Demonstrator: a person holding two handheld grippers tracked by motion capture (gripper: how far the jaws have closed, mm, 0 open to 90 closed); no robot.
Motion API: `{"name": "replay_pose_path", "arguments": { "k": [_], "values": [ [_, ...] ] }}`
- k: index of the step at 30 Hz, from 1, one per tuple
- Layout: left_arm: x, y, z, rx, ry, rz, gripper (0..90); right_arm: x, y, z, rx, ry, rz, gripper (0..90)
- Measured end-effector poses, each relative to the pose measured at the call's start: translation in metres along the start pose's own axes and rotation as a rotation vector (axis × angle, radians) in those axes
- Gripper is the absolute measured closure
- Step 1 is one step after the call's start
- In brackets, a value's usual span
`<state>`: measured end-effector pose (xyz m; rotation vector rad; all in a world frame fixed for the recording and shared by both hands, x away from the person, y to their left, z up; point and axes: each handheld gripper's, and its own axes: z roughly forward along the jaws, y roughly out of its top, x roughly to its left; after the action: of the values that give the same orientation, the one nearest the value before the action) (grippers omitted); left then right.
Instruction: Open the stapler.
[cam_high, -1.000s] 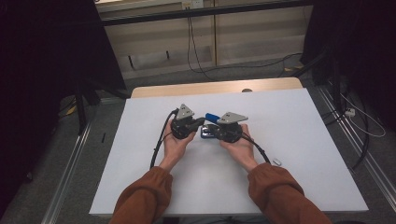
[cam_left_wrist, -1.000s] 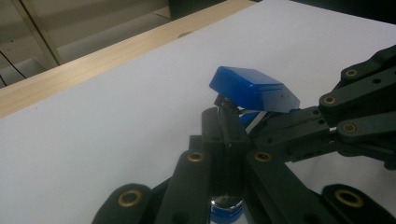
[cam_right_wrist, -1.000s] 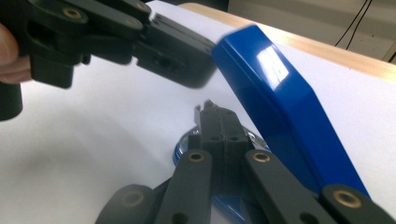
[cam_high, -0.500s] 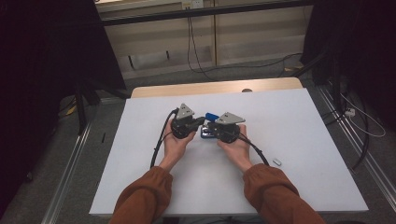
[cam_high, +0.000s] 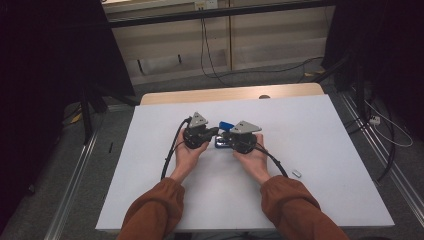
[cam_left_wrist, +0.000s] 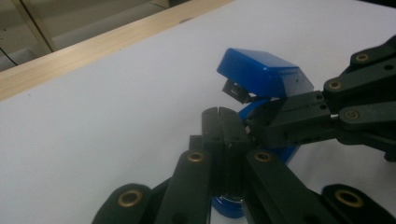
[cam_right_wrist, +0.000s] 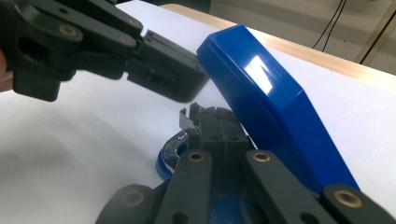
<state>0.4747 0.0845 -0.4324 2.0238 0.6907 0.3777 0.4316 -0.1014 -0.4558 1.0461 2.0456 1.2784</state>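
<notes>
Blue stapler (cam_high: 224, 134) at mid-table on the white table (cam_high: 325, 150), lid swung up (metal channel exposed beneath). Left gripper (cam_high: 215, 132) clenched, jaws pressed together at the stapler's base. Right gripper (cam_high: 226, 142) likewise clenched, tips against the base under the raised lid. Small silver piece (cam_high: 296, 174) well apart, rightward.

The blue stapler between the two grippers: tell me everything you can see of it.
The blue stapler is glossy plastic with a metal magazine inside. It stands hinged open, top arm tilted up, base flat on the white table near its middle. The left gripper and the right gripper, both with jaws closed, meet at it from either side; what exactly each pinches cannot be told.
</notes>
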Motion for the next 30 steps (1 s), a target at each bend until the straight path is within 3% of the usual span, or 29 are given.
{"name": "replay_pose_path", "arguments": {
  "k": [30],
  "values": [
    [-0.0002,-0.008,0.0086,0.04,-0.005,0.016,90.0,0.0005,-0.0011,0.0005,0.005,-0.017,-0.014,90.0]
  ]
}}
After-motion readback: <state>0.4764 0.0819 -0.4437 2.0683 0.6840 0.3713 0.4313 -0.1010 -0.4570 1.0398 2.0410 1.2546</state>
